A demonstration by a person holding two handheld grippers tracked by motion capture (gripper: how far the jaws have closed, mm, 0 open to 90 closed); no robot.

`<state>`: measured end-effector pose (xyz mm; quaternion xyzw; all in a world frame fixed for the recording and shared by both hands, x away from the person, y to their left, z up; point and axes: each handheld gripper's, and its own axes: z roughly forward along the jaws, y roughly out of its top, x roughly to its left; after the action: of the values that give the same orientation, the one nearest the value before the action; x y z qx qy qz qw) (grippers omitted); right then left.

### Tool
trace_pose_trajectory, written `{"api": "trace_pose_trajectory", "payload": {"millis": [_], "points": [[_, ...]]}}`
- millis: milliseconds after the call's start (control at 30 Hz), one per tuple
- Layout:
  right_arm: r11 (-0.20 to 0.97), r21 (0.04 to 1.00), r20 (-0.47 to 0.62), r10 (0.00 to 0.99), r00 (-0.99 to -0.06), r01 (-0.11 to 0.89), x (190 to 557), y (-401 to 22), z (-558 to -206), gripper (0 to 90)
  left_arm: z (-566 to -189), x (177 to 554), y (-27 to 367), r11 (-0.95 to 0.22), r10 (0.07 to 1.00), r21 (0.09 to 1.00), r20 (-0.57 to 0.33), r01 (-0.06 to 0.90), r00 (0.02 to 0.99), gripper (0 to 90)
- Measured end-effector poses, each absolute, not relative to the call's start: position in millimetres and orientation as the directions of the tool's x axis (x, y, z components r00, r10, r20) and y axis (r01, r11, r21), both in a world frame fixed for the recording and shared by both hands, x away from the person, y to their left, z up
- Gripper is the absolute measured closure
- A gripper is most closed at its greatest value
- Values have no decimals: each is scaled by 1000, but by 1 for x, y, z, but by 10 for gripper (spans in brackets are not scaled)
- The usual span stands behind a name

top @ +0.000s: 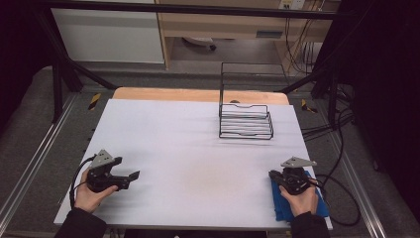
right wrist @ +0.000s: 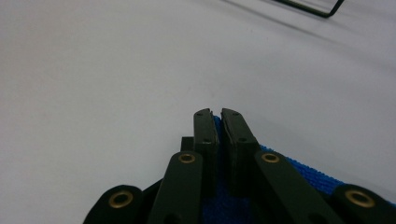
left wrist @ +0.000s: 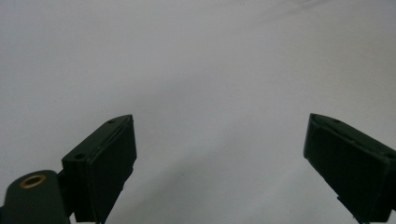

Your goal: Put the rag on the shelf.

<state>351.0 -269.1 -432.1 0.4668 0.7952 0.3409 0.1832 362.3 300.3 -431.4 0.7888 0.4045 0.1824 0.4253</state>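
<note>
From above, the right tool (top: 275, 177) sits at the bench's (top: 198, 148) near right corner, over a blue cloth (top: 285, 208) lying there; the left tool (top: 130, 179) rests near the left edge, jaws spread. A black wire rack (top: 246, 121) stands well apart at the far side. Along the left tool (left wrist: 219, 154), both jaws stand wide over bare bench. Along the right tool (right wrist: 218, 122), the jaws are pressed together, pinching the cloth's (right wrist: 308, 175) edge.

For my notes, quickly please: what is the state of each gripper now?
Left gripper: open, nothing between its jaws.
Right gripper: closed, pinching the edge of the blue cloth.
</note>
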Motion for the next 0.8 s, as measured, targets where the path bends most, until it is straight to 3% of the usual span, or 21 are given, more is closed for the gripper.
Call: {"api": "trace_pose_trajectory", "payload": {"millis": [367, 800], "points": [[259, 775, 117, 838, -533, 577, 365, -247, -419, 856, -432, 362, 298, -323, 793, 816, -43, 480, 607, 94], [308, 779, 80, 815, -574, 546, 394, -193, -415, 857, -432, 363, 300, -311, 800, 817, -51, 486, 598, 93]]}}
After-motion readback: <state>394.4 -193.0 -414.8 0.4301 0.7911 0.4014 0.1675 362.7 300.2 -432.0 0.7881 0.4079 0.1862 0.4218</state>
